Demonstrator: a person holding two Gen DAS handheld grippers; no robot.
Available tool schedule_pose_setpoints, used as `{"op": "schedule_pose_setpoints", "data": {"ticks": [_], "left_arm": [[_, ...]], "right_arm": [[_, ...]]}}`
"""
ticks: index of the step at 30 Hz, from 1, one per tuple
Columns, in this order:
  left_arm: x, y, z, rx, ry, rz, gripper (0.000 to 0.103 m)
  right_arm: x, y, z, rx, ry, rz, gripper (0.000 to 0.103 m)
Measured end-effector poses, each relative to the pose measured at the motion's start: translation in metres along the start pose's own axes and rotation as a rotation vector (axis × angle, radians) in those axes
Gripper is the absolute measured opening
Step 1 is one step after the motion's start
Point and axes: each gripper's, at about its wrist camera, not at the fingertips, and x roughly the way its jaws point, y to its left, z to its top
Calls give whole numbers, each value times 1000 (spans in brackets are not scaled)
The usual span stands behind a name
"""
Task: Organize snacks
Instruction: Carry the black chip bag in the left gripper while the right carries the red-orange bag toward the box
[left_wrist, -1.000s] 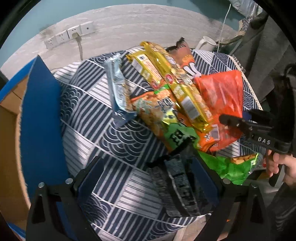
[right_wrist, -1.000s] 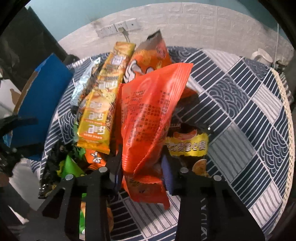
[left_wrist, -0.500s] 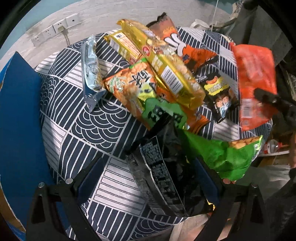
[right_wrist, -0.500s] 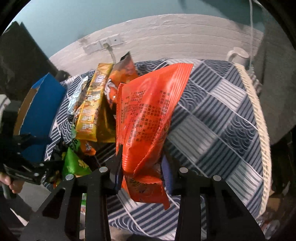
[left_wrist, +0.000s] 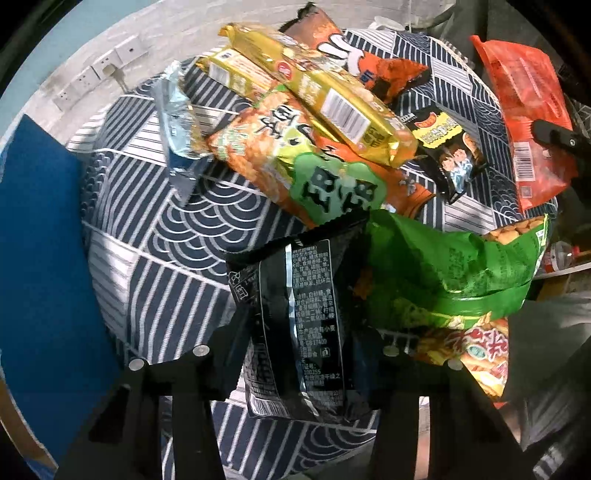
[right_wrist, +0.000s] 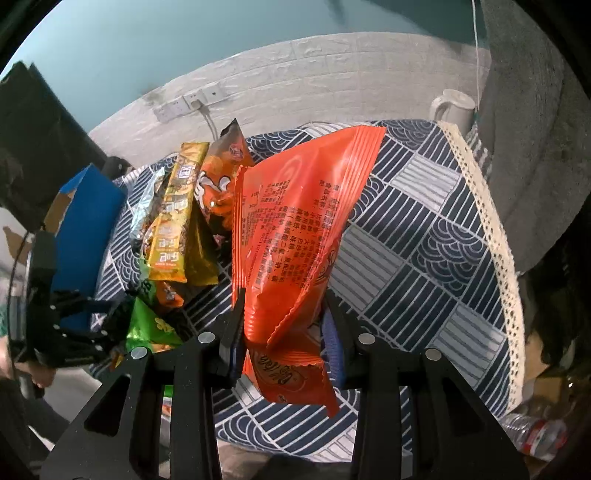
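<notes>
While each hand-held gripper's fingertips sit hidden, left (left_wrist: 299, 354) apparently clamps the black packet (left_wrist: 295, 325), right (right_wrist: 284, 332) the orange bag (right_wrist: 291, 236).

The black packet (left_wrist: 295, 325) hides the left tool's (left_wrist: 299, 354) tips. The blue box (left_wrist: 40, 258) is cut off at the frame's left edge.

Nine snack packets (left_wrist: 332, 184), one blue box (left_wrist: 40, 258), one mug (right_wrist: 452, 107).
</notes>
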Motion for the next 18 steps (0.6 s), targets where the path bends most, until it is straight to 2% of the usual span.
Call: {"op": "schedule_pose_setpoints", "data": {"ticks": [7,18], "left_arm": [[-12,9,-12,-1,-34,48,49],[-72,19,-10,-1,-184,95,49]], "right_arm": [[-9,7,4,-9,-16,-5,35],[-29,30,18,-40,-55,17,35]]}}
